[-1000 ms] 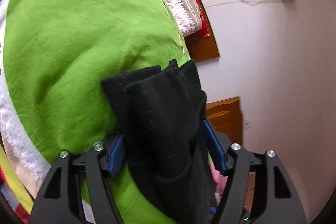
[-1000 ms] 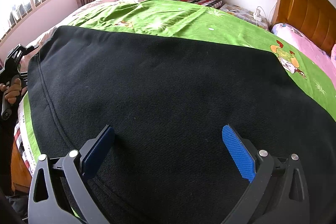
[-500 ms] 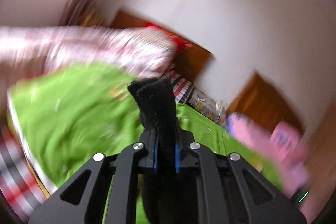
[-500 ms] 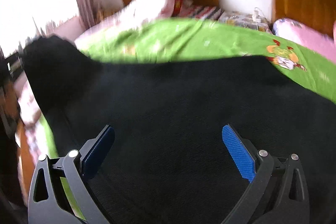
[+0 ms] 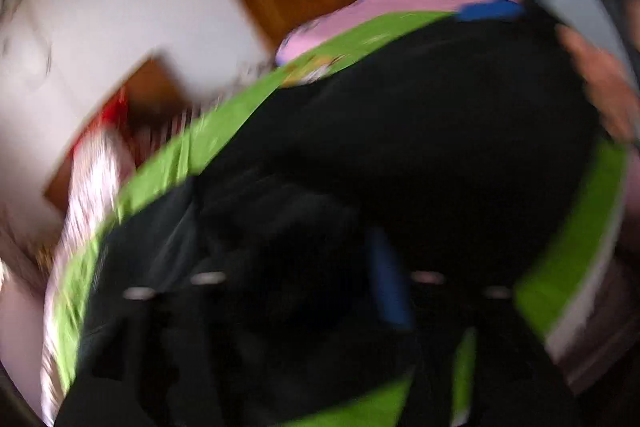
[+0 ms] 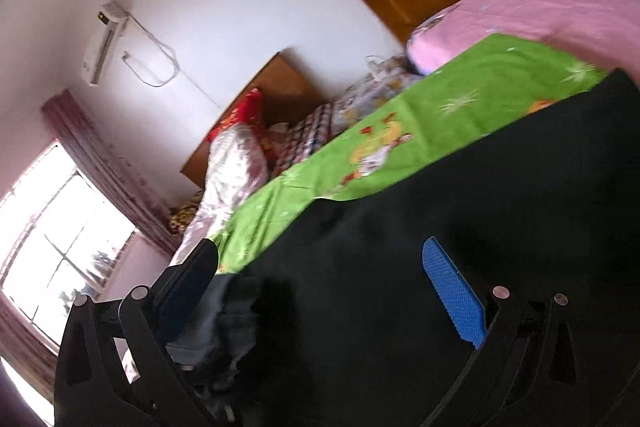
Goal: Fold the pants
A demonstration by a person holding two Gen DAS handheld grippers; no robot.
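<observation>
Bedroom, white walls, bed with a green sheet (image 6: pixel 460 115); both views tilted, left one heavily blurred. Left gripper (image 5: pixel 304 267): jaws opening, one blue pad visible at 5 o'clock of frame centre, black cloth bunched between the fingers; blur hides whether the pads press on it. Right gripper (image 6: pixel 320 279): jaws wide apart, nothing pinched, black pants (image 6: pixel 480 211) spread under and between the fingers. Pants cover the sheet from centre to 4 o'clock. Outward: wooden headboard (image 6: pixel 280 83) at 11 o'clock, pink bedding (image 6: pixel 540 7) at 1 o'clock, air conditioner (image 6: pixel 100 47) and window (image 6: pixel 60 239) at 9–10 o'clock.
</observation>
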